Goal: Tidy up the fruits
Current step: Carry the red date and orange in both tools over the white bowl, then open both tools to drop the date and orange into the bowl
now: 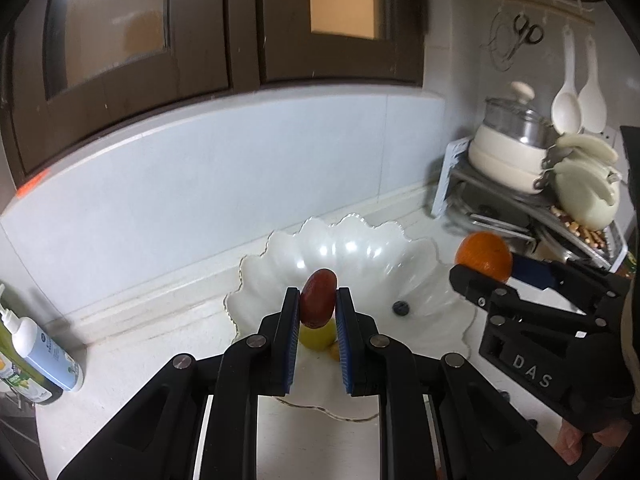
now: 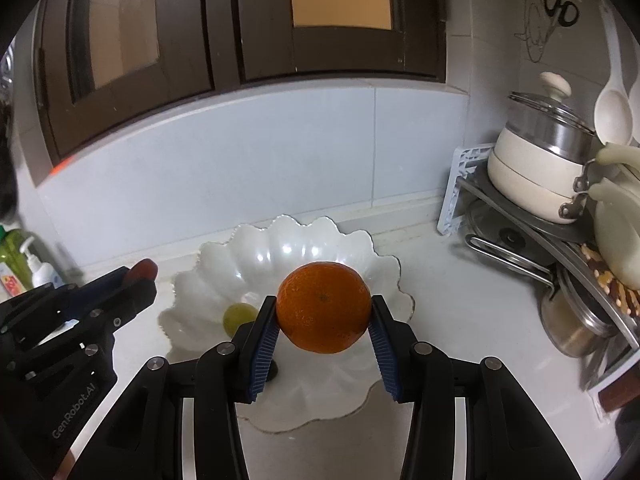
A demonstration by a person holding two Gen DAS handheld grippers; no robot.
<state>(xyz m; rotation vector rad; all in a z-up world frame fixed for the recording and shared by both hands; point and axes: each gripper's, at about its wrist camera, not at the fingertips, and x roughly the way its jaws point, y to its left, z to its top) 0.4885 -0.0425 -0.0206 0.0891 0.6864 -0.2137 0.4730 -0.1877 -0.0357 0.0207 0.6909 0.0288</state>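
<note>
From my left gripper (image 1: 318,304), which clamps a small oval fruit (image 1: 318,298), the scalloped bowl (image 1: 360,252) lies straight ahead and below on the counter (image 1: 160,360), a grape (image 2: 239,317) inside it. My right gripper (image 2: 324,316) sits to its right, closed on an orange (image 2: 324,306) above the same bowl. Farther right stands a rack (image 2: 540,236) with a lidded pot (image 2: 536,160) on it; bottles (image 1: 40,356) lie to my left.

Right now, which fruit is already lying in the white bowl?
The yellow-green fruit lies in the white bowl. The orange is gripped by the right gripper, and the red fruit by the left gripper.
</note>
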